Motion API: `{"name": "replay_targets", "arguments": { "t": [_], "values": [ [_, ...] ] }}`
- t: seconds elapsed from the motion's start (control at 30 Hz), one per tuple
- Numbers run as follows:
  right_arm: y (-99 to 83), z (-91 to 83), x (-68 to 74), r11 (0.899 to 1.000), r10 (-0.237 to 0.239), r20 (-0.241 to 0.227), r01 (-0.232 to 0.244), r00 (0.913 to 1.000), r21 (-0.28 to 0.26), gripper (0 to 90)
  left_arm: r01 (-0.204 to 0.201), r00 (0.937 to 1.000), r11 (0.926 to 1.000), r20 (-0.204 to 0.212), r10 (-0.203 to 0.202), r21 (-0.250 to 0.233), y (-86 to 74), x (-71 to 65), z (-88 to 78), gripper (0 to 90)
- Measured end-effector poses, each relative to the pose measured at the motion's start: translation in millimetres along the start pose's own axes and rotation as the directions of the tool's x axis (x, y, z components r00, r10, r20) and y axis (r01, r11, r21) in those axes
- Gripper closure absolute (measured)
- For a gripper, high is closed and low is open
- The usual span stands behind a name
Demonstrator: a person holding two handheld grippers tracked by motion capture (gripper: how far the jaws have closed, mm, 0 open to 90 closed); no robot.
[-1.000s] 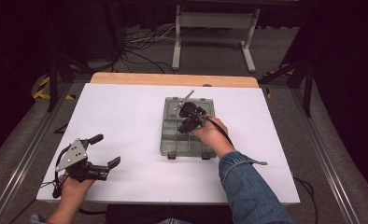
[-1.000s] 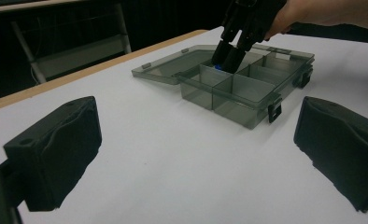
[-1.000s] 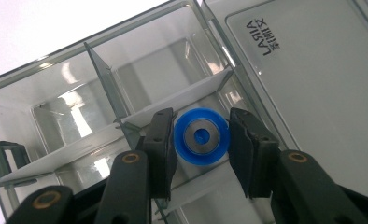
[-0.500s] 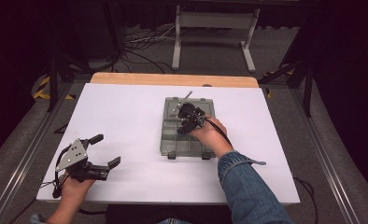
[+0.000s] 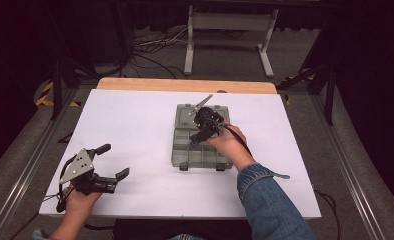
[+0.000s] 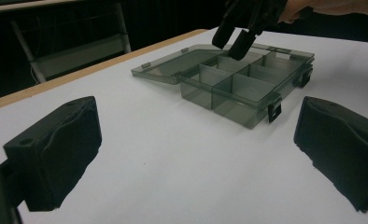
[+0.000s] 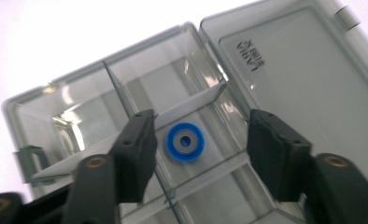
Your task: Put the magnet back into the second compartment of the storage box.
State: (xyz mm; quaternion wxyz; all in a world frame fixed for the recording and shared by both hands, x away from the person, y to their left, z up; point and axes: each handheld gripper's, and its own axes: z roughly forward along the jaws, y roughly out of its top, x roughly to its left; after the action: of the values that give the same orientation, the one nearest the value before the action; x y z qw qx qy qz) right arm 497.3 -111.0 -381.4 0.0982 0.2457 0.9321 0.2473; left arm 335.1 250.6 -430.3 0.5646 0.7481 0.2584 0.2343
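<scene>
One small blue ring [image 7: 185, 142], with a grey centre and a dark hole, lay flat on the floor of a compartment in the clear grey organiser box [image 5: 185, 150], which sat near the middle of the white table [image 5: 135, 125] with its lid [image 7: 303, 74] folded open and flat at the far side. The right gripper [image 7: 201, 149] hung over that compartment, its jaws spread wide with the ring between them and neither pad touching it, so nothing was held. Judging from this, the step in hand was either picking the ring up or having just let it go; the pictures did not settle which. For a clean pick, the jaws would need to drop straight down inside the divider walls, keep the ring centred, and close on its rim rather than scrape it against a partition, since a flat, thin part could easily slide or flip. The left gripper [image 5: 97, 175] rested low on the table well apart from the box, its jaws also wide and empty, aimed toward the box; it could have steadied the box had the box shifted.
</scene>
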Motion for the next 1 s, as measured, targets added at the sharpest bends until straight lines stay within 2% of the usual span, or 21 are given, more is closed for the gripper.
{"name": "replay_targets", "arguments": {
  "t": [0.13, 0.2, 0.23, 0.4, 0.57, 0.83, 0.9, 0.93, 1.0],
  "values": [
    [-2.7, -21.0, 3.6, 0.997, 0.004, 0.008, -0.003, 1.0, -0.082, 32.2, -0.004, 1.0, 1.0, 0.002, 0.004, 0.001, 0.4, 0.2, 0.1, 1.7],
    [-3.7, -24.8, 4.5, 0.995, 0.002, 0.008, -0.001, 1.0, -0.1, 30.6, 0.002, 1.0, 1.0, -0.001, -0.002, -0.004, 0.2, -0.1, 0.7, 1.7],
    [-6.6, -33.6, 6.9, 0.991, 0.002, 0.008, -0.001, 1.0, -0.137, 28.4, 0.002, 1.0, 1.0, -0.001, -0.002, -0.003, 0.2, 0.0, 0.8, 1.7],
    [-18.8, -53.0, 13.2, 0.975, 0.009, 0.016, -0.005, 0.9998, -0.221, 21.8, 0.002, 1.0, 1.0, -0.002, -0.002, -0.003, 0.1, -0.2, 0.5, 1.7],
    [-34.0, -72.1, 16.4, 0.952, 0.025, 0.02, -0.018, 0.9995, -0.304, 16.7, 0.003, 1.0, 1.0, -0.002, -0.003, -0.005, 0.3, 0.4, 0.9, 1.7],
    [-54.8, -92.2, 18.5, 0.922, 0.038, 0.026, -0.025, 0.9989, -0.387, 7.9, 0.006, 1.0, 0.9999, -0.004, -0.006, -0.009, 0.4, 1.4, 0.1, 1.6],
    [-60.8, -96.7, 19.4, 0.912, 0.039, 0.041, -0.018, 0.9984, -0.411, 4.0, 0.005, 1.0, 0.9999, -0.005, -0.006, -0.01, 1.0, 2.4, -1.2, 1.6],
    [-65.2, -99.9, 19.6, 0.903, 0.038, 0.05, -0.013, 0.998, -0.429, 1.8, 0.005, 1.0, 0.9999, -0.007, -0.005, -0.015, 1.1, 2.7, -1.5, 1.7],
    [-71.1, -103.7, 19.9, 0.891, 0.044, 0.049, -0.017, 0.9978, -0.454, 0.6, 0.007, 0.9999, 0.9998, -0.008, -0.008, -0.016, 1.6, 3.4, -2.9, 1.7]
  ]
}}
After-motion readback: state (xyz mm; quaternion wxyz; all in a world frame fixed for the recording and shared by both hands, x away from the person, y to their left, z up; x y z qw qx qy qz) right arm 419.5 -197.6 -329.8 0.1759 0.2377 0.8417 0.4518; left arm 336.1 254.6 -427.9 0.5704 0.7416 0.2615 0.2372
